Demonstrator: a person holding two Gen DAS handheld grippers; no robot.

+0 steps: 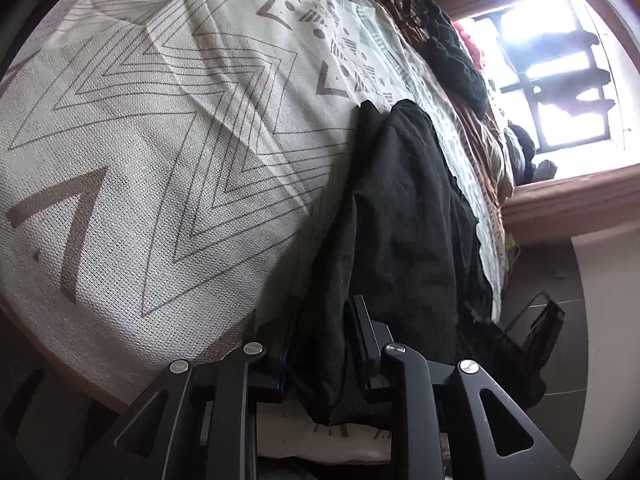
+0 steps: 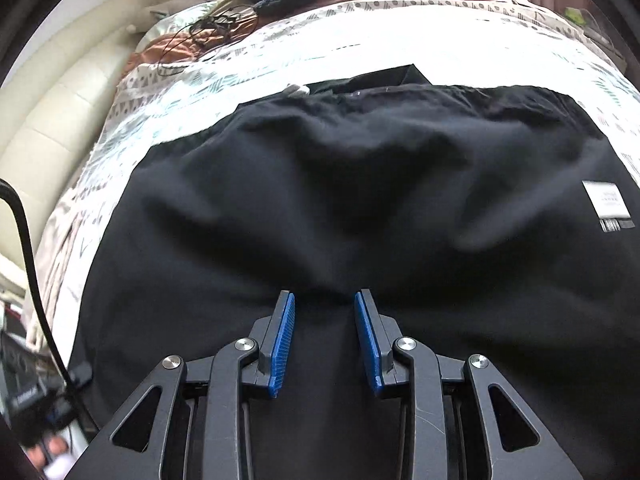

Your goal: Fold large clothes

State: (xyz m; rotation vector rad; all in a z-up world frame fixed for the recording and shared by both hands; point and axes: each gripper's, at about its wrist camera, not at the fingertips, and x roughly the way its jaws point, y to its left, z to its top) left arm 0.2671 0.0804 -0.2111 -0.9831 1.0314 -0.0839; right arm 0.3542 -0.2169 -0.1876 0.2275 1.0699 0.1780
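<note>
While the black garment (image 2: 360, 200) lies spread over the patterned bedspread (image 1: 160, 140), its near part hanging off the bed's edge, the left gripper (image 1: 320, 344) pinches a bunched fold of it. The right gripper (image 2: 325, 336) hovers over the cloth with its jaws parted, blue pads (image 2: 285, 340) gripping nothing. If only the left pulls, I'd expect the fabric to drag crooked and wrinkle. The tangled black cable (image 2: 208, 28) at the far left could snag a wide sweep.
</note>
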